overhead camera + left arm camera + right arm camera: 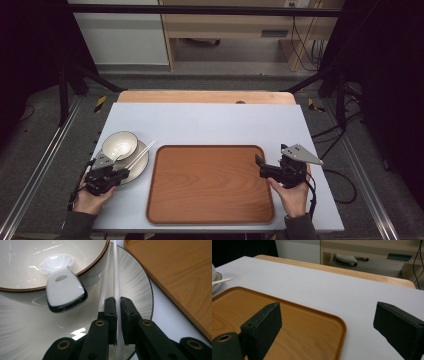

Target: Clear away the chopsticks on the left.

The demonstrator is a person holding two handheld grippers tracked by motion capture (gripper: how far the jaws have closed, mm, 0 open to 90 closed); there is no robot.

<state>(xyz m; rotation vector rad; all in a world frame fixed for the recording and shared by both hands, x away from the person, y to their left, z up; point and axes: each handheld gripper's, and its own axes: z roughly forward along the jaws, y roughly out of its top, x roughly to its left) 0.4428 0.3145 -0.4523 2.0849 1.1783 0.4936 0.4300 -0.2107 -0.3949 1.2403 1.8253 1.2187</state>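
Observation:
A cream bowl (120, 144) with a brown rim stands on a grey-streaked plate (141, 167) at the table's left. A white spoon (63, 290) leans in the bowl (37, 265), handle over the rim. Two white chopsticks (142, 152) lie across the plate (135, 282) beside the bowl. My left gripper (118, 302) is shut on the right-hand chopstick (115, 270); the other chopstick (104, 285) lies just left of the jaws. In the high view my left gripper (122, 172) sits at the plate's near edge. My right gripper (260, 167) hovers open over the right edge of the wooden tray (210, 182), nothing between its jaws.
The tray (299, 322) lies bare in the middle of a pale mat (210, 122) that covers the table. Tips of the chopsticks (222, 281) show at the far left of the right gripper view. Black frame posts and cables stand beside the table.

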